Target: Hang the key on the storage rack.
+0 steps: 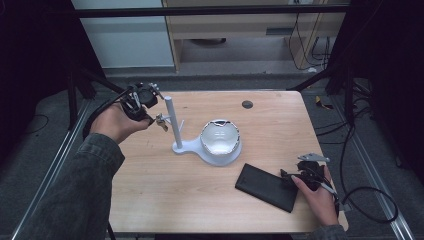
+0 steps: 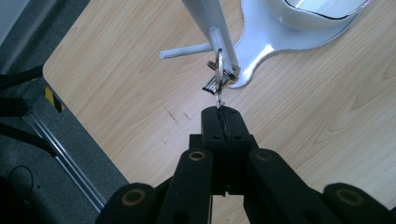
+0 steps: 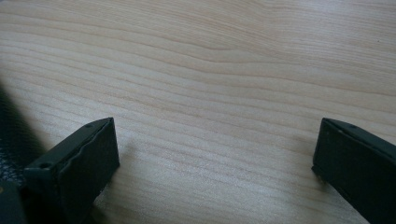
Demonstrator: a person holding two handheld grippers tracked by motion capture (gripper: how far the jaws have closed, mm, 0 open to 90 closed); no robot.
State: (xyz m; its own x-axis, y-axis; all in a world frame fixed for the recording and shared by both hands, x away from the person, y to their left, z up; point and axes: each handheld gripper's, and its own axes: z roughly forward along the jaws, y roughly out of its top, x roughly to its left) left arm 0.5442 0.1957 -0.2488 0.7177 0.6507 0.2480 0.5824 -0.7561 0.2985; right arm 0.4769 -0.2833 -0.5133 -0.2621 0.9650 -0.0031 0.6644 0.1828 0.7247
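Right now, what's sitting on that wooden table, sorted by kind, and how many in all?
White stand with post and bowl: 1
Bunch of keys, at the post, pinched by the left gripper: 1
Black wallet, flat beside the right gripper: 1
Hand-held grippers: 2
Total: 5

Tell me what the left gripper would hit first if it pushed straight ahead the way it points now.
Probably the white stand's post. The left gripper, shut on the key ring, points at the peg where the ring hangs; depth is hard to judge.
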